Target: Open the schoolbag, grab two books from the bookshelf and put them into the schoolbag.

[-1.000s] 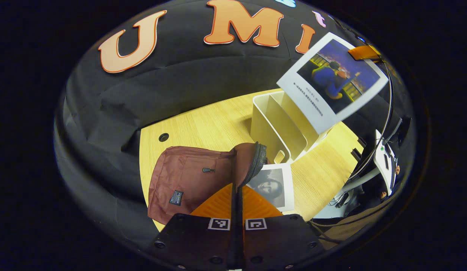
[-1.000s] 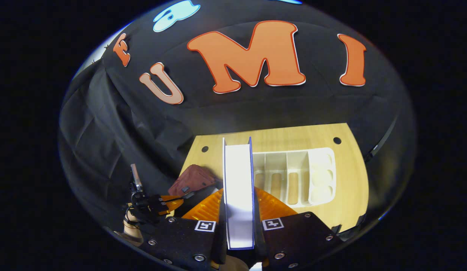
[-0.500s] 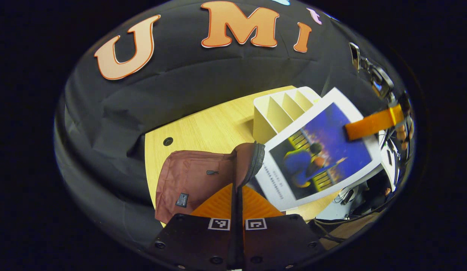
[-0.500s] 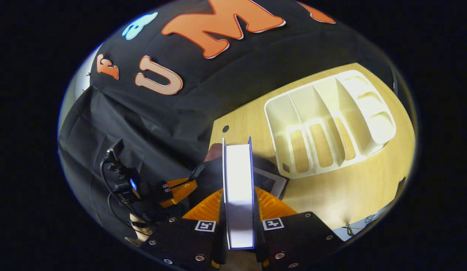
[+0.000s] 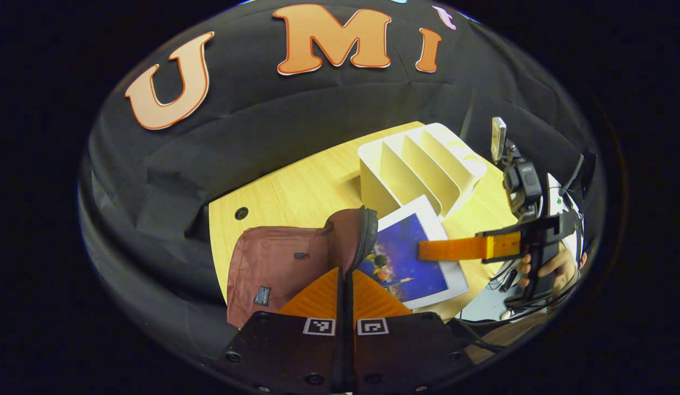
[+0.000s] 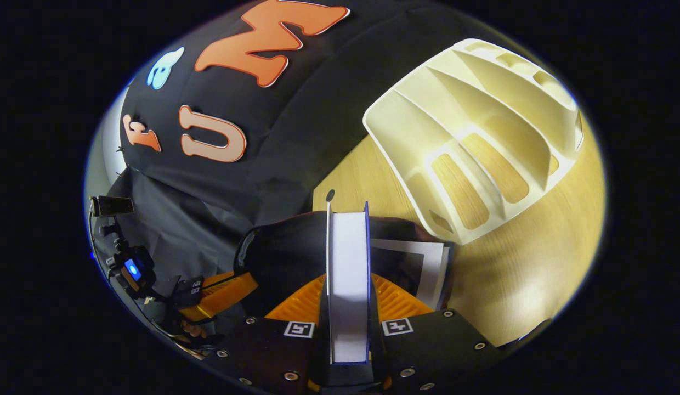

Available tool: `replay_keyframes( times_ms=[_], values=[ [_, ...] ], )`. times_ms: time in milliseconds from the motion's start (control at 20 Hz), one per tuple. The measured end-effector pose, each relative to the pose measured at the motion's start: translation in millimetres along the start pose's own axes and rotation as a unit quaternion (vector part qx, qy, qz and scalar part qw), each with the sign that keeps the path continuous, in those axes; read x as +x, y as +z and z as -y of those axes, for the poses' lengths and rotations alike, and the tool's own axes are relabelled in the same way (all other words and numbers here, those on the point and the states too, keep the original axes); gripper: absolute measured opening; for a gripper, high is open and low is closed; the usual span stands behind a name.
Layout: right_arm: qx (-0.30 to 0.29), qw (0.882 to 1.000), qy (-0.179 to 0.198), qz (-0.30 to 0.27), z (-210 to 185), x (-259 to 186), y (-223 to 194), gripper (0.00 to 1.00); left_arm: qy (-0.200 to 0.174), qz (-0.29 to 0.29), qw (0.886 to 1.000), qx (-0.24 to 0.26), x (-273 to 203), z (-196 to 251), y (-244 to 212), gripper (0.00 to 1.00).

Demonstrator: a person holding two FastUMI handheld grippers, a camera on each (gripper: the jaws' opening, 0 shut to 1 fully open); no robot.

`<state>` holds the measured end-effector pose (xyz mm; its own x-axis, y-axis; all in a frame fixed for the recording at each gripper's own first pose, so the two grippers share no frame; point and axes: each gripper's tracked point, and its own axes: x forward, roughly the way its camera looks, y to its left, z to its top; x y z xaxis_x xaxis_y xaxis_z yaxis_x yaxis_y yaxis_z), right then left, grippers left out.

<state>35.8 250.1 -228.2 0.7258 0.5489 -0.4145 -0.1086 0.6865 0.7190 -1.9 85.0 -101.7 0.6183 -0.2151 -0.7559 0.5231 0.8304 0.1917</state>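
R gripper (image 6: 348, 307) clamps blue-cover book (image 6: 348, 274) by edge; stiff, light, slick cover. L gripper (image 5: 345, 280) pinches soft schoolbag (image 5: 285, 263) zipper rim (image 5: 366, 233), mouth held open. Grip books near spine.

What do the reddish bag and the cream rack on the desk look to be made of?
The schoolbag looks like matte woven fabric: it slumps and creases, with a zipper edge. The bookshelf appears to be smooth moulded plastic, with rounded dividers and a soft sheen. The table shows a wood-grain finish, possibly laminate.

Left gripper view is looking down from above the schoolbag (image 5: 279, 258); right gripper view is facing the bookshelf (image 6: 477, 137) closer; both are sharing these.
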Motion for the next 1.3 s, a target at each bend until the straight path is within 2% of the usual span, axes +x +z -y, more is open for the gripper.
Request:
replay_keyframes(
  times_ms=[100, 250, 300, 350, 450, 600, 650, 700, 750, 800, 850, 950, 1050, 1200, 1250, 1300],
  values=[
    [0.007, 1.0, 0.004, 0.016, -1, 7, -5, 0.3, -0.004, 0.001, 1.0, 0.011, -2, 6, 1, 0.01],
    [0.008, 1.0, -0.008, 0.006, 1, 29, -18, 0.3, -0.016, -0.001, 1.0, 0.026, -3, 18, 5, 0.01],
    [0.009, 1.0, -0.013, -0.004, -1, 36, -25, 0.41, -0.019, 0.0, 0.999, 0.03, -2, 21, 5, 0.01],
    [0.01, 1.0, -0.021, -0.018, -1, 43, -32, 0.31, -0.022, -0.002, 0.999, 0.033, -4, 22, 4, 0.01],
    [0.012, 0.998, -0.036, -0.05, 0, 53, -45, 0.33, -0.023, -0.006, 0.999, 0.029, -1, 20, 0, 0.01],
    [-0.019, 0.992, -0.087, -0.089, 12, 59, -59, 0.4, -0.018, -0.01, 1.0, 0.018, 2, 11, -4, 0.0],
    [-0.041, 0.988, -0.107, -0.099, 18, 54, -59, 0.48, -0.018, -0.01, 1.0, 0.015, 3, 11, -5, 0.01],
    [-0.056, 0.986, -0.121, -0.102, 23, 53, -60, 0.34, -0.019, -0.011, 1.0, 0.011, 4, 11, -6, 0.01],
    [-0.062, 0.985, -0.122, -0.106, 20, 49, -59, 0.59, -0.02, -0.011, 1.0, 0.008, 5, 10, -8, 0.01],
    [-0.061, 0.985, -0.118, -0.113, 17, 40, -58, 0.66, -0.022, -0.013, 1.0, 0.005, 6, 11, -10, 0.01],
    [-0.062, 0.984, -0.118, -0.119, 17, 32, -56, 0.78, -0.022, -0.012, 1.0, 0.002, 7, 11, -11, 0.01],
    [-0.07, 0.982, -0.125, -0.123, 24, 14, -47, 0.92, -0.021, -0.014, 1.0, 0.0, 11, 13, -12, 0.01],
    [-0.074, 0.98, -0.138, -0.121, 39, -7, -40, 0.97, -0.022, -0.019, 1.0, -0.002, 20, 17, -16, 0.01],
    [-0.073, 0.976, -0.174, -0.108, 72, -43, -16, 0.98, -0.045, -0.026, 0.999, -0.008, 33, 41, -22, 0.07],
    [-0.071, 0.975, -0.186, -0.102, 84, -58, -6, 0.98, -0.049, -0.03, 0.998, -0.007, 37, 47, -24, 0.21],
    [-0.069, 0.973, -0.196, -0.097, 94, -73, 1, 0.98, -0.048, -0.032, 0.998, -0.007, 40, 53, -25, 0.17]
  ],
)
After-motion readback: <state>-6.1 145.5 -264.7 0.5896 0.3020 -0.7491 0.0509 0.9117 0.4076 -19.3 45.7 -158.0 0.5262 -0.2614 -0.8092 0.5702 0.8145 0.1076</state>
